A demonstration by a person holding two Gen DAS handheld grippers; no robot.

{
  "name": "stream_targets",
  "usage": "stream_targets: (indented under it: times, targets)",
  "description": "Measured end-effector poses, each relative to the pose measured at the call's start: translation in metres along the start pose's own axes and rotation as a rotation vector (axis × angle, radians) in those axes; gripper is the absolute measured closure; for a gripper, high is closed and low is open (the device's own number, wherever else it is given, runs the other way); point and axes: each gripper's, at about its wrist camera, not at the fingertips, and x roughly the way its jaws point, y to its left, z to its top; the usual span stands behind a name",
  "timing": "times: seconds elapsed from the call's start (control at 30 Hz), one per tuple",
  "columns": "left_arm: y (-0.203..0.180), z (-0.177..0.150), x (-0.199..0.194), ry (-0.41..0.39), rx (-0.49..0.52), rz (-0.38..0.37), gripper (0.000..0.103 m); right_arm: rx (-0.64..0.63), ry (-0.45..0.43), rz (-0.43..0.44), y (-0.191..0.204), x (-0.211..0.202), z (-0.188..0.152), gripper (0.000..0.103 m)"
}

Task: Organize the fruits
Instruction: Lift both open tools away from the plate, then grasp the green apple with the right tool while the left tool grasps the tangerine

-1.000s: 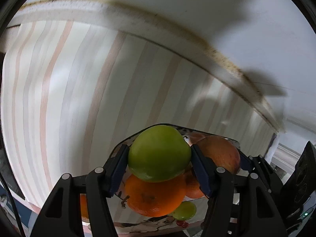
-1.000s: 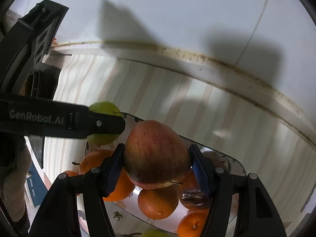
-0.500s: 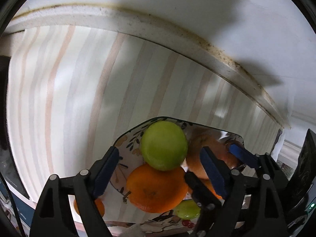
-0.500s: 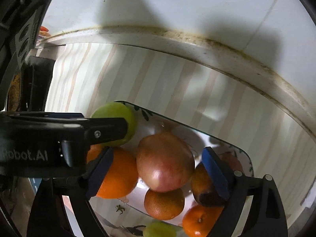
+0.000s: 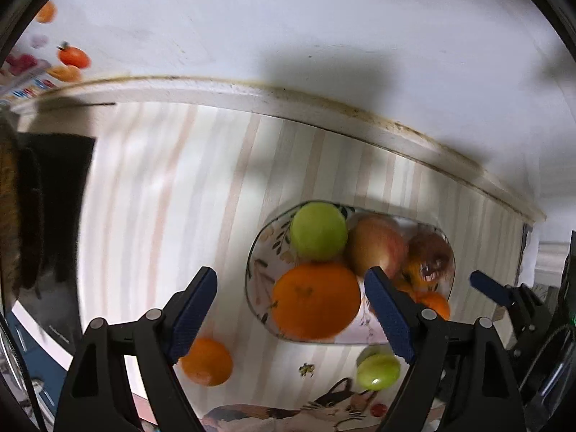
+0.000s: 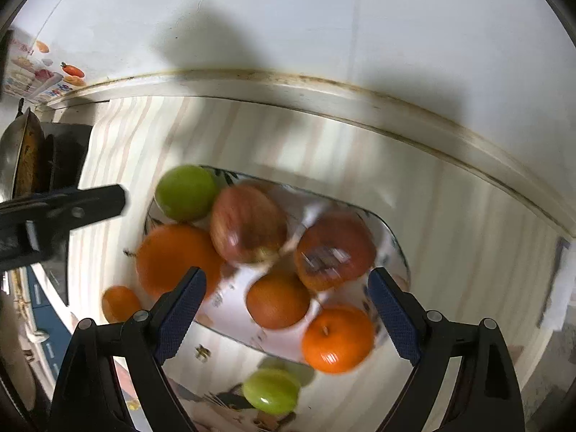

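Both views were taken from above a striped tablecloth (image 5: 172, 216) bounded at the far side by a stained white ledge (image 6: 360, 97) and a white wall (image 5: 288, 18). A floral plate (image 6: 392, 237) was seen lying flat on the cloth, its long axis running from upper left to lower right in the right wrist view.

On the plate were grouped a green apple (image 6: 185, 192) at the far left corner, a red apple (image 6: 248, 223) touching it, a large orange (image 5: 315, 300) just in front of the green apple, a dark reddish fruit (image 6: 334, 248) with a pale sticker, a smaller orange (image 6: 277, 300) and a bright orange (image 6: 336, 338) at the near rim. The red apple's stem end was turned toward the lower right.

Off the plate, a small orange (image 5: 207, 361) and a small green fruit (image 6: 270, 390) were left on the cloth, the latter beside a cat motif (image 5: 324, 410). Dark cookware (image 6: 39, 158) was visible at the left edge, well apart from the plate.

The left gripper (image 5: 291, 315) was held wide open above the plate's left rim and gripped nothing. The right gripper (image 6: 288, 313) was likewise spread wide and empty above the plate's near side. One finger of the left gripper crossed the left of the right wrist view, partly masking the cloth.
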Motion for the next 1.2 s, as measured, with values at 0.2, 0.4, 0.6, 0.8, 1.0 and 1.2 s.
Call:
stream_targets:
  times: [0.2,0.4,0.6,0.8,1.0,1.2]
  targets:
    - [-0.010,-0.048,-0.016,-0.093,0.044,0.056,0.019,0.027,-0.059,-0.038,-0.007,-0.019,-0.050,0.010]
    - [-0.017,-0.091,-0.033,-0.166,0.064,0.075,0.019,0.061,-0.130,-0.044,-0.006,-0.046,-0.093,0.010]
    - [-0.020,-0.128,-0.061,-0.252,0.087,0.091,0.019,0.091,-0.210,-0.040,0.000,-0.077,-0.131,0.010]
    - [-0.023,-0.159,-0.081,-0.288,0.101,0.069,0.019,0.120,-0.285,-0.016,0.006,-0.109,-0.162,0.010]
    - [-0.010,-0.172,-0.085,-0.304,0.073,0.062,0.019,0.157,-0.308,0.035,0.014,-0.121,-0.182,0.010]
    - [0.028,-0.164,-0.061,-0.275,-0.003,0.104,0.019,0.191,-0.242,0.058,0.019,-0.087,-0.183,0.010]
